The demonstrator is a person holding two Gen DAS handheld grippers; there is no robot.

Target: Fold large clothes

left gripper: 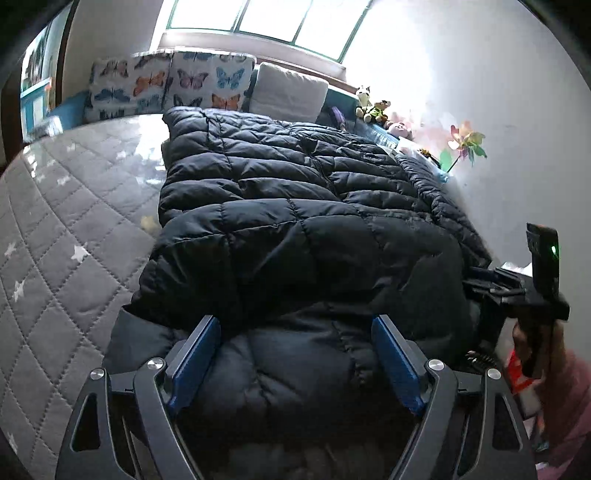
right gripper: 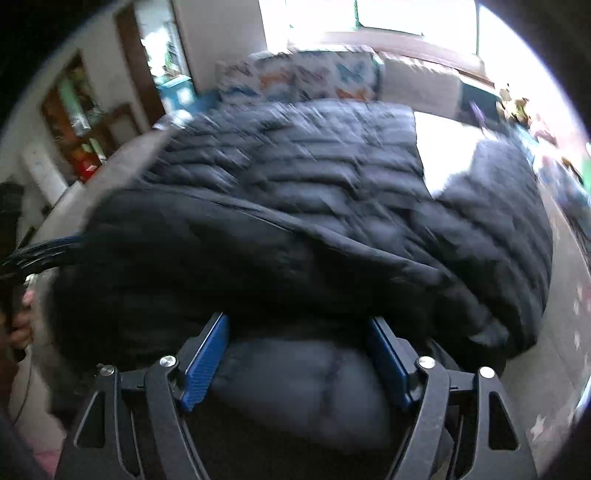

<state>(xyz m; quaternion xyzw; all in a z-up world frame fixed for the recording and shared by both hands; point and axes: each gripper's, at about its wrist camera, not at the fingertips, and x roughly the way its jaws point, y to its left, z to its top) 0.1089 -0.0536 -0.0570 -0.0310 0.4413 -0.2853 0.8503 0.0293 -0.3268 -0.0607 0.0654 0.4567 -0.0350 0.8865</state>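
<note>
L gripper: jaws wide apart, blue pads either side of a puffy fold at the near end of the black quilted jacket. Can't tell if the pads press the fabric or just straddle it.

R gripper: jaws also spread wide, a rounded bulge of the same jacket between the pads. That view is smeared w/ blur, so grip vs. straddle can't be told either.

Jacket lies on the grey quilted bed cover, long axis running from the grippers away toward the butterfly pillows and window. It sits to the right half of the bed, right edge near the white wall. Near end is bunched and folded over; far end flatter.

Soft toys + a pinwheel by the wall beyond.
</note>
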